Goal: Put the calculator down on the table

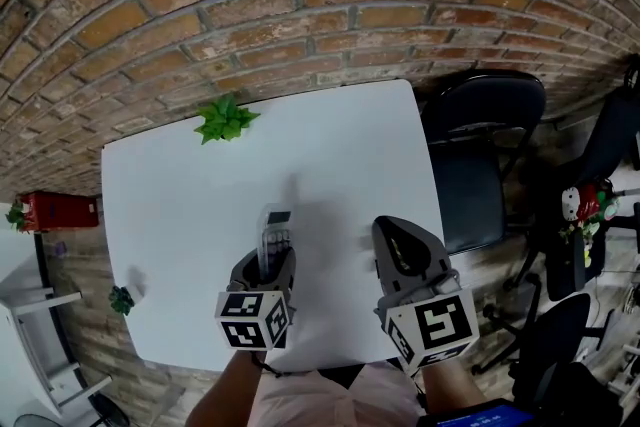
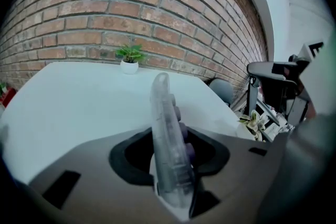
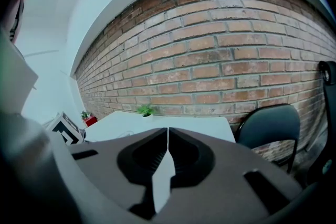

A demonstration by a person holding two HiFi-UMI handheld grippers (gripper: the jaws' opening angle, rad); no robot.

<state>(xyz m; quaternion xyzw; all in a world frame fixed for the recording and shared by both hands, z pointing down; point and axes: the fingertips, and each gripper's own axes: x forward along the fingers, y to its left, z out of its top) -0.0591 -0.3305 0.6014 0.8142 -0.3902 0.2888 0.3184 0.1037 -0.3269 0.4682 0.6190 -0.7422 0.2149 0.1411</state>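
Calculator (image 2: 167,139) stands on edge in the left gripper (image 1: 268,260), jaws clamped on its lower end, over the near part of the table (image 1: 340,145); doesn't look laid down yet. Right gripper (image 1: 400,245) hangs over the table's near right corner, jaws together, nothing btwn them. Step in hand, prob.: set-down. Next: tip it flat onto the table, then open jaws w/o dragging it.

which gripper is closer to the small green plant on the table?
Left. The left gripper, holding the calculator, is almost straight in front of the plant; the right gripper sits further to the side, towards the black chair.
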